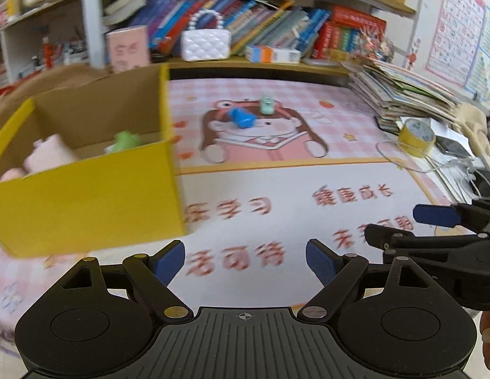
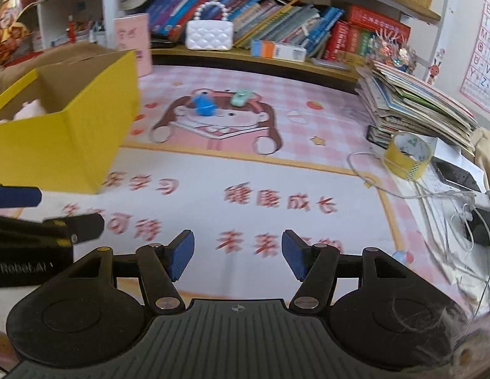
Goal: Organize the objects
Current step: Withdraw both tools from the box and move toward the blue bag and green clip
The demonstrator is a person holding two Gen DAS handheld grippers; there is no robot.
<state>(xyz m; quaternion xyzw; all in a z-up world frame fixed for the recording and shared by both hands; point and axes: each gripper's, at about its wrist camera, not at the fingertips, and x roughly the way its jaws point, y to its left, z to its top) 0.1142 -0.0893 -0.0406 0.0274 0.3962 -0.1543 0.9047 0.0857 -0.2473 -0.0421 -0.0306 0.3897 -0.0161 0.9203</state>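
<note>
At about nine o'clock in the left wrist view stands the yellow cardboard box [image 1: 87,195], open at the top, with a pink soft toy [image 1: 49,154] and a green toy [image 1: 126,140] already inside it. The box rests on the tabletop [image 1: 276,183], which is covered by a pink cartoon mat.

The left gripper [image 1: 245,262] hangs over the near part of the mat with its jaws spread wide and nothing between them. Dead ahead of it, at twelve o'clock and well apart, lie the two things that look left to sort: a blue toy [image 1: 242,117] and, just beside it toward one o'clock, a small mint-green toy car [image 1: 266,105]. The blue toy's long axis seems to run slantwise, from upper left to lower right, though blur makes this uncertain.

The right gripper [image 2: 238,254] is empty too, its jaws parted at a middling width. From its own camera the blue toy [image 2: 203,105] sits at about eleven o'clock and the car [image 2: 242,98] at twelve.

Neither hand is clearly nearer; I judge the left the likelier for the blue toy, since the box lies on its side.

At three o'clock a roll of yellow tape [image 2: 406,154] and a stack of books [image 2: 418,101] sit at the mat's edge.
</note>
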